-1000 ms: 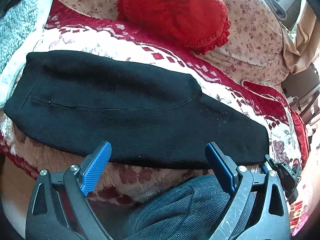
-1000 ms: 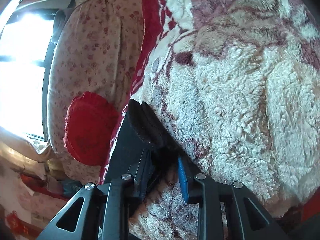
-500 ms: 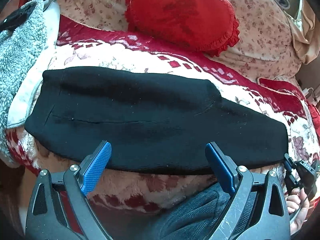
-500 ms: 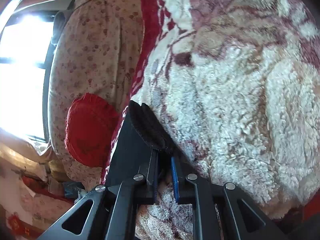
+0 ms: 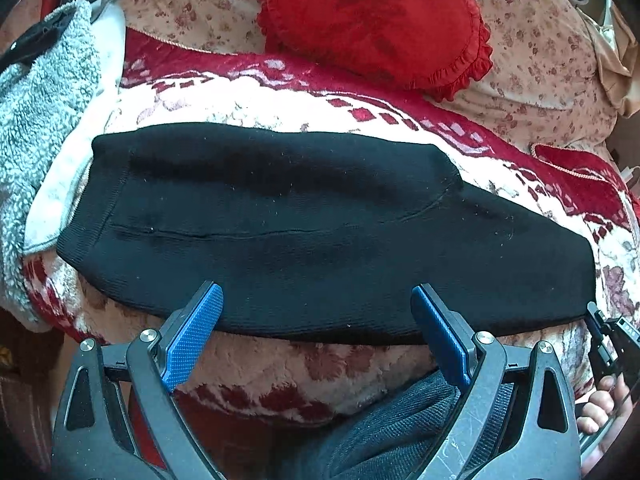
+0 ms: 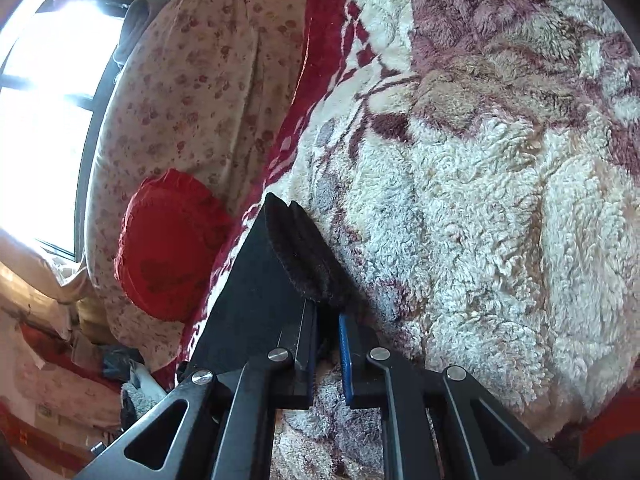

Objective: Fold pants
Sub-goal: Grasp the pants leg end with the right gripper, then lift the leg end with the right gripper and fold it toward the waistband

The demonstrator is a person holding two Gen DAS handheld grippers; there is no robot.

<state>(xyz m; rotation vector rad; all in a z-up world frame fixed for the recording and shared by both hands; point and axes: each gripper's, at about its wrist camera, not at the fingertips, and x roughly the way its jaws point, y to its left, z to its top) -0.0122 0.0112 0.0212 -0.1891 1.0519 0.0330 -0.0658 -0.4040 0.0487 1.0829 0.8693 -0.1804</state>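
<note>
Pants point(image 5: 320, 232) flat on blanket point(image 5: 304, 108); cushion point(image 5: 372, 20) behind at 12 o'clock; towel point(image 5: 36, 120) at 9 o'clock.

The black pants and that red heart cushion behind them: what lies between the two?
In the left wrist view, only the fleecy red-and-cream blanket lies between the black pants and the red heart cushion.

Looked like a home, a living room or bedroom: plush red-and-cream floral blanket point(image 5: 248, 100) spread over soft seating, red frilled heart cushion point(image 5: 372, 20) propped against a floral-print backrest point(image 5: 532, 60), grey fleece throw point(image 5: 36, 96) at one side, sunlit window point(image 6: 36, 120) behind, household clutter below it.
</note>
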